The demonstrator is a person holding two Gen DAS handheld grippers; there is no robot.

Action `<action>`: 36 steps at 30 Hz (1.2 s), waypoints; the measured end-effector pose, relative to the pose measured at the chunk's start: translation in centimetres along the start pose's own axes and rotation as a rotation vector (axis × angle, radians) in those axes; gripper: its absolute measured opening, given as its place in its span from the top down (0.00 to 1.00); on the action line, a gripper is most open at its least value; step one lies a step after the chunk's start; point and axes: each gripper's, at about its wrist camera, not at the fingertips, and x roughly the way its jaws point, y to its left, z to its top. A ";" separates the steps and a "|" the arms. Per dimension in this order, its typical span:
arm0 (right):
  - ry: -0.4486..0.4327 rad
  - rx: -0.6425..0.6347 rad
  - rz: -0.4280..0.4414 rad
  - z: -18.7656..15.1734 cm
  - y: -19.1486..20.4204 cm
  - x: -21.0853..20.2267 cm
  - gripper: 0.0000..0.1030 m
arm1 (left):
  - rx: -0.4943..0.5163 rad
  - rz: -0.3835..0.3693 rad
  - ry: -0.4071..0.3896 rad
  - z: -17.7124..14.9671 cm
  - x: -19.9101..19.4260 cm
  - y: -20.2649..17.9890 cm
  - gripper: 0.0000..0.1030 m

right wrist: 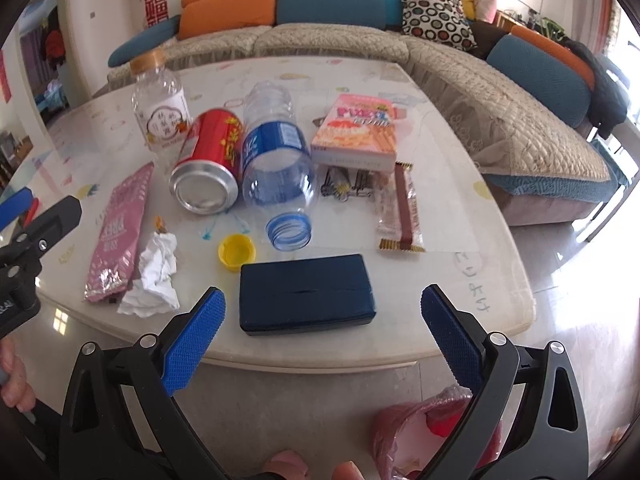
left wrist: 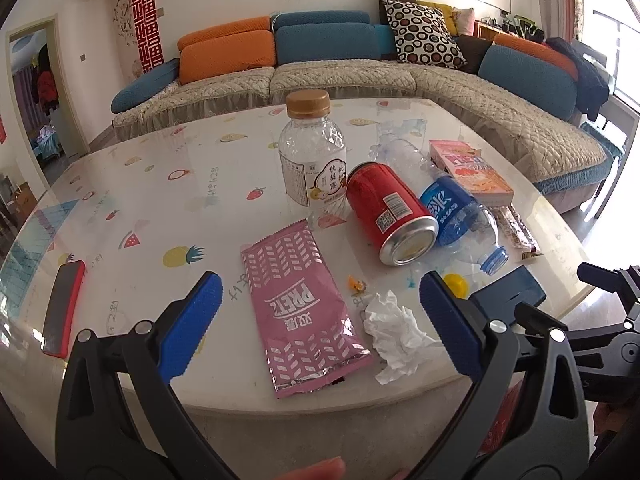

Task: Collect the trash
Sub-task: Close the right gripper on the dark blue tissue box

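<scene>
Blue-padded jaws on both tools stand spread wide and hold nothing: the left gripper [left wrist: 320, 320] hangs over the near table edge, the right gripper [right wrist: 322, 334] beside it above a dark blue case [right wrist: 307, 294]. Nearest the left gripper lie a pink snack wrapper [left wrist: 304, 312] and a crumpled tissue [left wrist: 394, 336], touching along one side; judged the easiest first pick. Approach the tissue from above and close on its raised folds, keeping clear of the wrapper. A pink plastic bag [right wrist: 420, 436] below the table edge is probably the receptacle. Farther in lie a yellow cap [right wrist: 237, 253], a red can [right wrist: 210, 164] and a blue-label bottle [right wrist: 276, 168], side by side and liable to roll. Beyond stand a clear bottle [left wrist: 312, 152] and a biscuit box [right wrist: 358, 134]. A red phone [left wrist: 64, 308] is not trash.
</scene>
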 end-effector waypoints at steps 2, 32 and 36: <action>0.017 -0.005 0.004 -0.2 0.2 0.8 0.06 | 0.007 0.000 0.010 -0.2 0.2 0.0 0.06; 0.061 0.024 0.031 -0.8 0.1 5.2 0.10 | -0.032 -0.020 0.030 -0.2 0.8 1.2 0.06; 0.064 0.032 0.037 -0.7 0.0 5.2 0.10 | -0.017 -0.013 0.030 -0.3 1.0 0.8 0.06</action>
